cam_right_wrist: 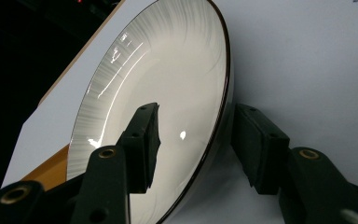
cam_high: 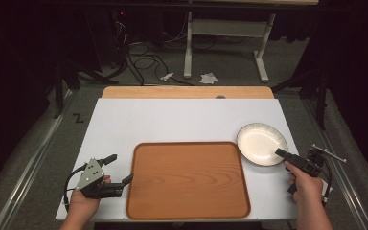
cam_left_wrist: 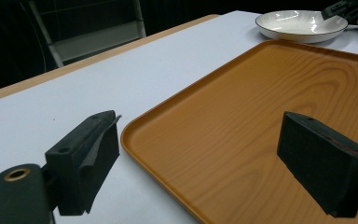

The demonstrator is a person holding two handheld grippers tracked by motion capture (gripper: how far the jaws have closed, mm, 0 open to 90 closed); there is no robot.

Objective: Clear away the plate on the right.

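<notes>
While the right gripper [cam_right_wrist: 193, 149] is straddling the near rim of the white plate [cam_high: 261, 143] beside the tray [cam_high: 188, 179], jaws apart, it is needing a square, deep bite before closing, and the left gripper [cam_high: 120, 168] is waiting open at the tray's left edge.

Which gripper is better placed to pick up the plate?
The right gripper. Its open jaws already straddle the rim of the plate, one inside and one outside. The left gripper sits open at the tray's far edge, across from the plate.
</notes>
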